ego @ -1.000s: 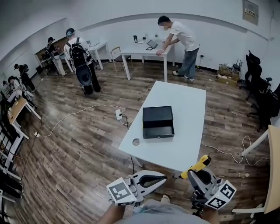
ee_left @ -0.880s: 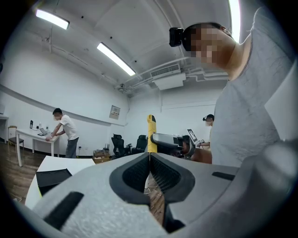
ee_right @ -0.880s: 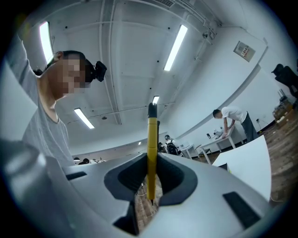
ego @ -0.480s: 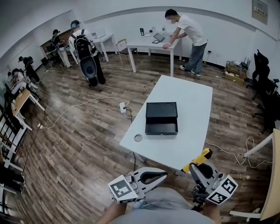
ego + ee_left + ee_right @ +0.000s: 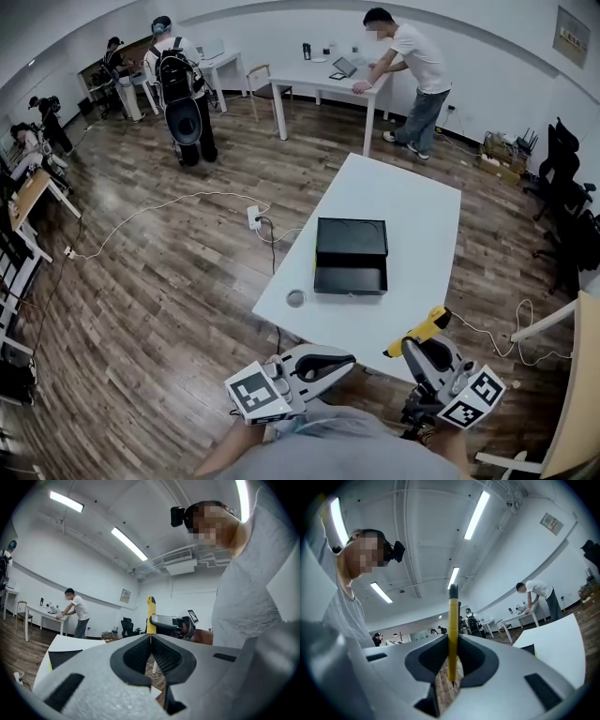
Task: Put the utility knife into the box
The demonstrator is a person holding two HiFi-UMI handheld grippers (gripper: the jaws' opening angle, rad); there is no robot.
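Yellow utility knife [image 5: 453, 620] was pinched between the jaws of the right gripper [image 5: 452, 660], held well short of the open black box [image 5: 351, 255] on the white table [image 5: 412, 216]. The left gripper [image 5: 150, 644] was pressed together on nothing. Carrying was judged the step in hand. Next, the knife would need to be brought over the box and lowered in.

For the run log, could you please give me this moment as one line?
right gripper: shut on utility knife | left gripper: shut, empty | box: open on table | placement: not yet done
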